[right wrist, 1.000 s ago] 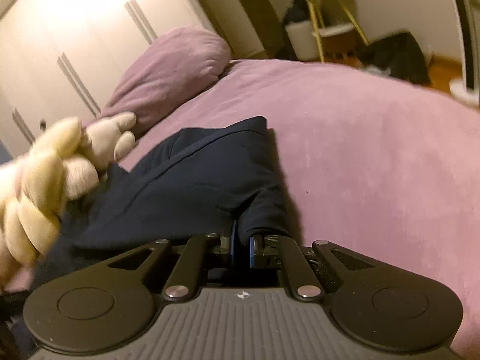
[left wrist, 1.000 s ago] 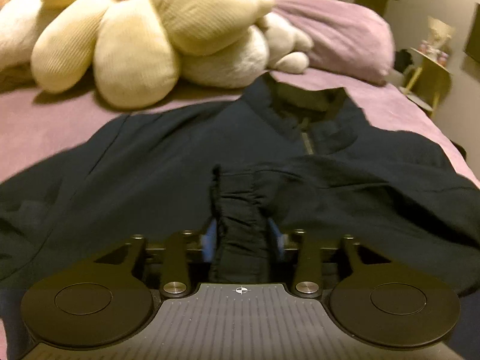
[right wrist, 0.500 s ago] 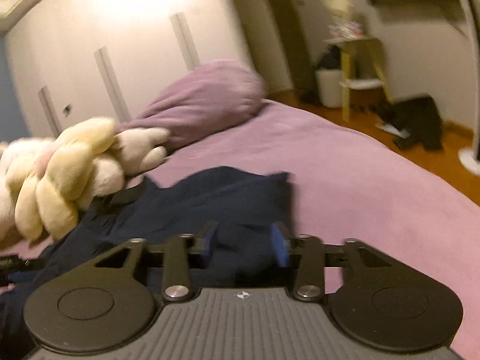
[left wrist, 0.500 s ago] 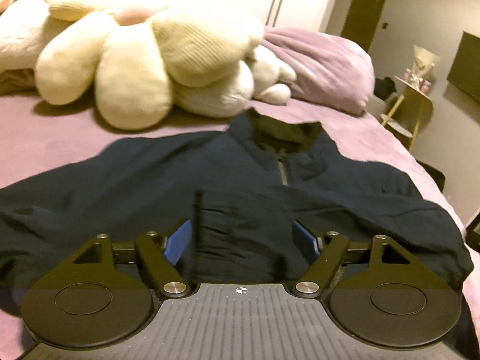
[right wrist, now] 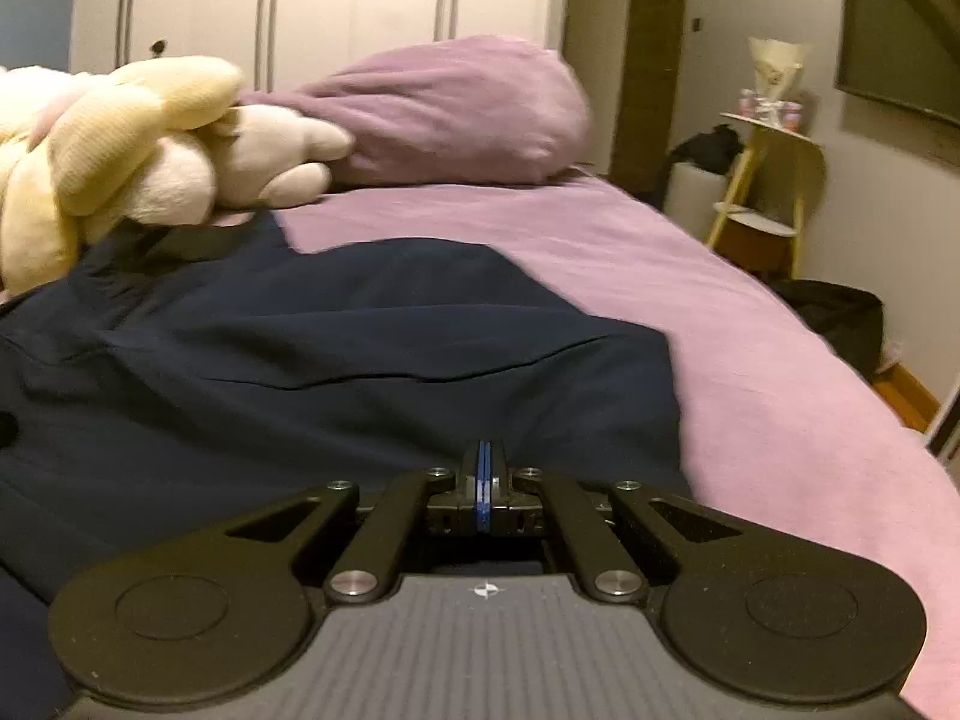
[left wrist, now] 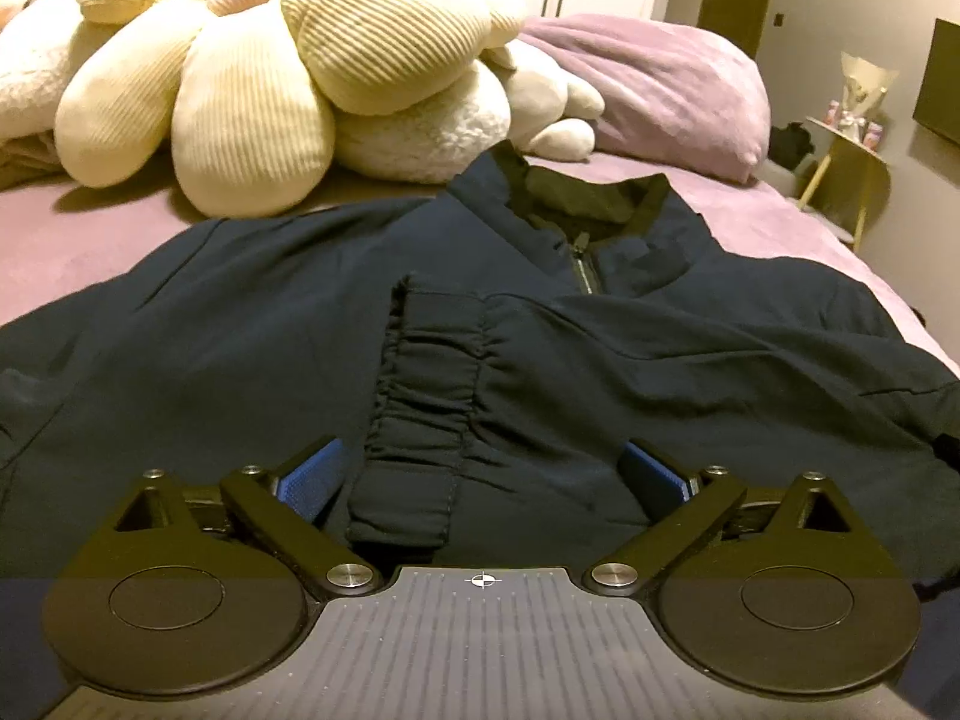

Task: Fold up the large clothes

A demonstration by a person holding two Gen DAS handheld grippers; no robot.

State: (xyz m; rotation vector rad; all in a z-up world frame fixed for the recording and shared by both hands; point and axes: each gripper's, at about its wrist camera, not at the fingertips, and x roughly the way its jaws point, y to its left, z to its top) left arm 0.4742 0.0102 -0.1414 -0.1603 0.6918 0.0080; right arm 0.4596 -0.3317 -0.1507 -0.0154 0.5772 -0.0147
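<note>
My bed (right wrist: 720,324), under a mauve cover, carries the whole job, and the navy jacket (left wrist: 240,324) lies spread over the near part of it, collar and zip pointing toward the pillows. One sleeve is folded in across the chest, its gathered cuff (left wrist: 420,396) lying in line with the zip.

My left gripper (left wrist: 486,474) has its jaws opening, now nearly as wide as they go, and the blue pads (left wrist: 312,471) touch nothing; the cuff lies loose between them. I judge this the letting-go at the end of the sleeve fold. To do it well I lift clear without snagging the elastic, so the sleeve stays flat where it lies.

My right gripper (right wrist: 483,480) is pressed fully together, with no cloth caught between the pads, hovering low over the jacket's right flank near its edge. It must spread before it can take any fabric.

The big cream flower cushion (left wrist: 252,78) and the pale plush toy (right wrist: 264,162) sit just beyond the collar, nearly touching it, and the mauve pillow (right wrist: 456,108) lies behind them. I judge they leave little room for folding toward the head of the bed, so folding the hem up calls for care. The yellow side table (right wrist: 774,180) stands well apart and blocks nothing.
</note>
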